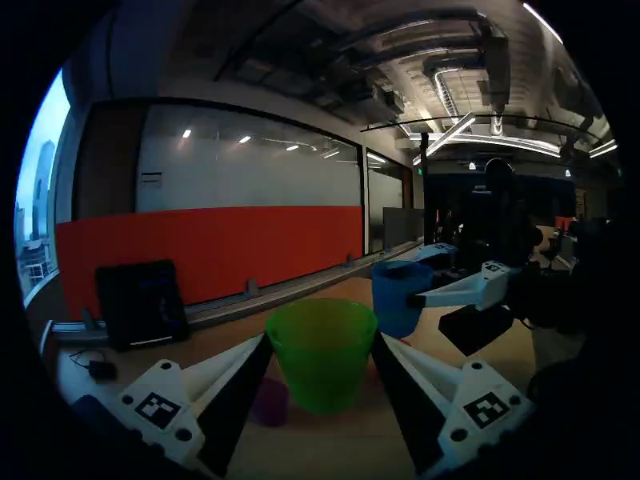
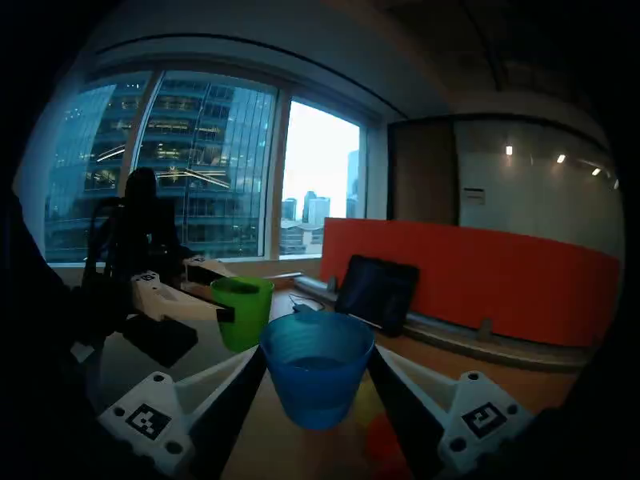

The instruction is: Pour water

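Your left gripper (image 1: 322,342) has its jaws clamped on the translucent green plastic cup (image 1: 322,368), held upright, apparently as the receiver. Your right gripper (image 2: 316,354) jaws grip the blue plastic cup (image 2: 317,388), level so its water (image 2: 316,362) does not spill. Both cups sit near each other over the wooden counter (image 1: 344,450), close enough, I'd judge, to begin tipping the blue one.

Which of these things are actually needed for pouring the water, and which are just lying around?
Needed: green cup, in the left gripper; blue cup with water, in the right gripper.
Lying around: tablet, purple cup, small plug.
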`<state>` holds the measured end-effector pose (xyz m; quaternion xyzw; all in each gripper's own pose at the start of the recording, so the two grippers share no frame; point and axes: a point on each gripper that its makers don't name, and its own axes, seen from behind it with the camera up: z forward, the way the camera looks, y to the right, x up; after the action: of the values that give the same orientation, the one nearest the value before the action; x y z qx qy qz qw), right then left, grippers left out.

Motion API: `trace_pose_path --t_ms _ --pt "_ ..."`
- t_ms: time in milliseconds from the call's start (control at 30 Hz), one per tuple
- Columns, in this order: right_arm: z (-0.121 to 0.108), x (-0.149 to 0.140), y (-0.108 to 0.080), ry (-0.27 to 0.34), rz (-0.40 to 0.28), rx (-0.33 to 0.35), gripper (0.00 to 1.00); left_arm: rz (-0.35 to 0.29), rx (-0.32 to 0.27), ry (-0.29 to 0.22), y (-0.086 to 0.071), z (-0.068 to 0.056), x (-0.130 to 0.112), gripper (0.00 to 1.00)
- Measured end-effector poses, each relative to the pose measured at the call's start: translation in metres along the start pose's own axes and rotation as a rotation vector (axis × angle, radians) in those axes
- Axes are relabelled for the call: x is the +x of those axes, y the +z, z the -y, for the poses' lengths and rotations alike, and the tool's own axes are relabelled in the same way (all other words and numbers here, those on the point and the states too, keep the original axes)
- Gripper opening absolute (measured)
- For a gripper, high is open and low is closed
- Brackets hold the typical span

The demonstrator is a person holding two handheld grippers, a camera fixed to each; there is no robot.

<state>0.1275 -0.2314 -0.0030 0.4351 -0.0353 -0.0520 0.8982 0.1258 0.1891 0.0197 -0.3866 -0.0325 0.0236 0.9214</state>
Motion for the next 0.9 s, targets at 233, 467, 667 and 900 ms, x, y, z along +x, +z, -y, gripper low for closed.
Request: trace_pose_path --t_ms 233,467,667,900 --pt "-0.005 0.008 0.0 -0.018 -0.006 0.0 0.91 -0.003 -0.001 0.011 0.0 -0.002 -0.001 0.87" --pt "-0.009 0.022 0.0 -0.054 -0.017 0.002 0.9 -0.008 -0.01 0.024 0.0 -0.005 -0.001 0.87" --pt "-0.011 0.034 0.0 -0.117 -0.019 0.005 0.9 -0.013 -0.021 0.038 -0.001 -0.012 0.0 0.87" --pt "-0.015 0.047 0.004 -0.198 -0.016 0.007 0.9 -0.014 -0.032 0.043 0.001 -0.019 0.001 0.87"
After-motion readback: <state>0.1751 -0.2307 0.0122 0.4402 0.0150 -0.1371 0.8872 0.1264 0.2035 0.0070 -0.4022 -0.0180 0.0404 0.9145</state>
